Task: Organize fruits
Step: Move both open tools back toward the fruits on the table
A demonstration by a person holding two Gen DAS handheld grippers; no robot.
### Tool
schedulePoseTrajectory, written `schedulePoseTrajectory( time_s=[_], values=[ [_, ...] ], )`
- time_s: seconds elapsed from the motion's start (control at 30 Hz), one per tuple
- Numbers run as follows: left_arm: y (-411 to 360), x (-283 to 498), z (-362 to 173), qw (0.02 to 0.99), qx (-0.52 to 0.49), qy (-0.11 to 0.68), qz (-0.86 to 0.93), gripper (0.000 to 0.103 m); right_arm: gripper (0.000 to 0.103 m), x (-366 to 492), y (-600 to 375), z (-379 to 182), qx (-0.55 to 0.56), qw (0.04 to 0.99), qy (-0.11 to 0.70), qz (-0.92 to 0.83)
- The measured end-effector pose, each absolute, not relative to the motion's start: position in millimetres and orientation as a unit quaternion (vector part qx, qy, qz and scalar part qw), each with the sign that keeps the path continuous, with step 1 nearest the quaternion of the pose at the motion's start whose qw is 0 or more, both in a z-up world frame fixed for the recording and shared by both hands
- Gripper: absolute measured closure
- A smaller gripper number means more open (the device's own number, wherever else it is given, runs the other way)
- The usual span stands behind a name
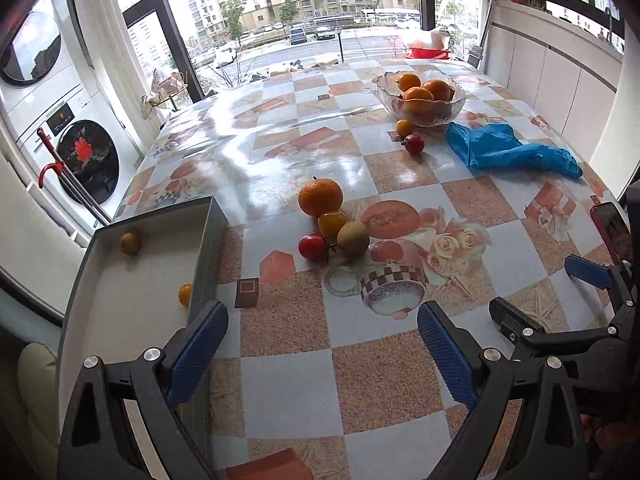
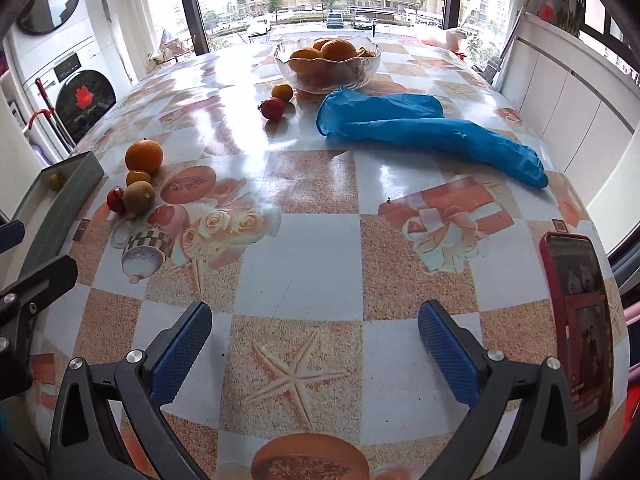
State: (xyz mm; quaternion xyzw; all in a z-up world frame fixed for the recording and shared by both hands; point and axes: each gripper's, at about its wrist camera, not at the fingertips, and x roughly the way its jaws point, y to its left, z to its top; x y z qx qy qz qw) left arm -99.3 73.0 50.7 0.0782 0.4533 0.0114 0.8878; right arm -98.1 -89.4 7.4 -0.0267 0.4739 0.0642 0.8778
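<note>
Left gripper (image 1: 322,336): jaws wide apart, holding nothing.
Right gripper (image 2: 315,332): also wide apart, holding nothing.
Fruits: orange (image 1: 320,197), kiwi (image 1: 353,239), tomato (image 1: 312,246) clustered together beside grey box (image 1: 208,256).
Glass bowl (image 2: 360,70): contains oranges.

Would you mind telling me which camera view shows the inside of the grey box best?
The left wrist view: the grey box lies close, its white floor open with two small yellowish fruits inside. The right wrist view catches only the box's far corner at the left edge, with one fruit visible.
</note>
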Motion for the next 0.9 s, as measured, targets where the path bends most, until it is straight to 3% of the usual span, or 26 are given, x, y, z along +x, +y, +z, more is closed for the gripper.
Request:
schedulePoseTrajectory(
  time_s=[0.7, 0.9],
  values=[
    [69.0, -7.8, 72.0, 0.893, 0.038, 0.449, -0.005, 0.007, 0.000, -101.7, -85.6, 6.2, -0.040, 0.883, 0.465, 0.057],
    [53.1, 33.1, 66.1, 0.891, 0.069, 0.448, -0.016, 0.007, 0.000, -103.2, -85.8, 6.2, -0.039, 0.884, 0.462, 0.057]
  ],
)
